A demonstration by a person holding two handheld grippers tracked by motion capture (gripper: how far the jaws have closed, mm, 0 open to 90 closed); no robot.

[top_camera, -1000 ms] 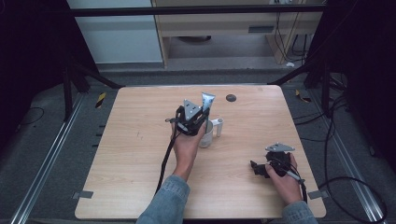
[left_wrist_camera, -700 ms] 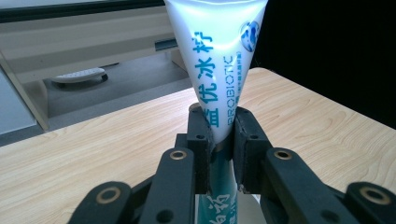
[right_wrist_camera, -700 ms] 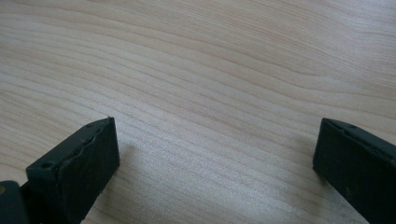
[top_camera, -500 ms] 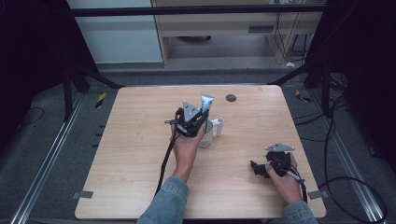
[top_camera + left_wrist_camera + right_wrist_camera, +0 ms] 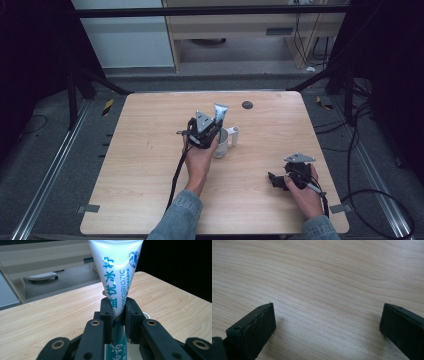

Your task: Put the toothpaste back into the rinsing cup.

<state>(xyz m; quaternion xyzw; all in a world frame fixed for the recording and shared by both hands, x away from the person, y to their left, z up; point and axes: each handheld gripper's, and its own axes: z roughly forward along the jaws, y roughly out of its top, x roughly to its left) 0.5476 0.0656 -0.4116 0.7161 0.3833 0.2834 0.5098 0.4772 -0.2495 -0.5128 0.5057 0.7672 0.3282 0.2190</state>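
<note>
Grip: left gripper [image 5: 117, 312] clamped on toothpaste tube [image 5: 115, 270], upright.
Cup [image 5: 220, 143]: just below — lower straight, release inside.
Right gripper [image 5: 327, 325]: jaws apart, idle.

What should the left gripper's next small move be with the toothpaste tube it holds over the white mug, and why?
Probably lower it a little, then open. The left gripper is shut on the toothpaste tube, upright with its flat end up, right by the white mug, whose rim peeks past the jaws in the left gripper view. The right gripper rests open on the table.
</note>
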